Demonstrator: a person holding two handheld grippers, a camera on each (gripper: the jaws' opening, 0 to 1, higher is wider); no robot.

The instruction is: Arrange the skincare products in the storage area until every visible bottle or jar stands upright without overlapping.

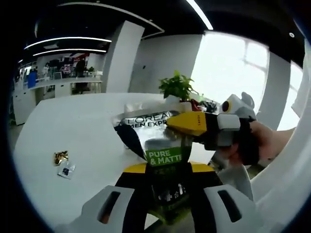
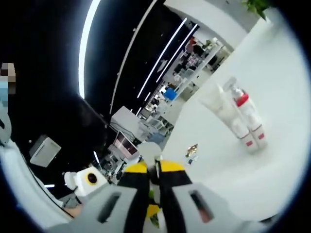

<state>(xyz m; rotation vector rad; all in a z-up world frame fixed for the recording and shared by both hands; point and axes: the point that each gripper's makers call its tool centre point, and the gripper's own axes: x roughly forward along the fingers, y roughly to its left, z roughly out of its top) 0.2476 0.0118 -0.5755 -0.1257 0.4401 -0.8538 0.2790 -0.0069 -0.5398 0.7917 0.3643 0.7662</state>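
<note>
A silver, green and black L'Oreal Men Expert tube (image 1: 154,122) is clamped in my left gripper (image 1: 167,168), which is shut on its lower body above the white table (image 1: 87,131). My right gripper (image 1: 188,124) comes in from the right with a hand behind it, its yellow tips shut on the tube's upper edge. In the right gripper view my right gripper (image 2: 154,169) pinches the tube's thin silver end (image 2: 151,148). Farther off on the table stand a white tube (image 2: 222,110) and two red-capped bottles (image 2: 247,119), close together.
A small gold wrapper (image 1: 60,156) and a sachet (image 1: 66,170) lie on the table to the left. A potted green plant (image 1: 177,87) stands at the table's far edge. Office desks and a white pillar are beyond.
</note>
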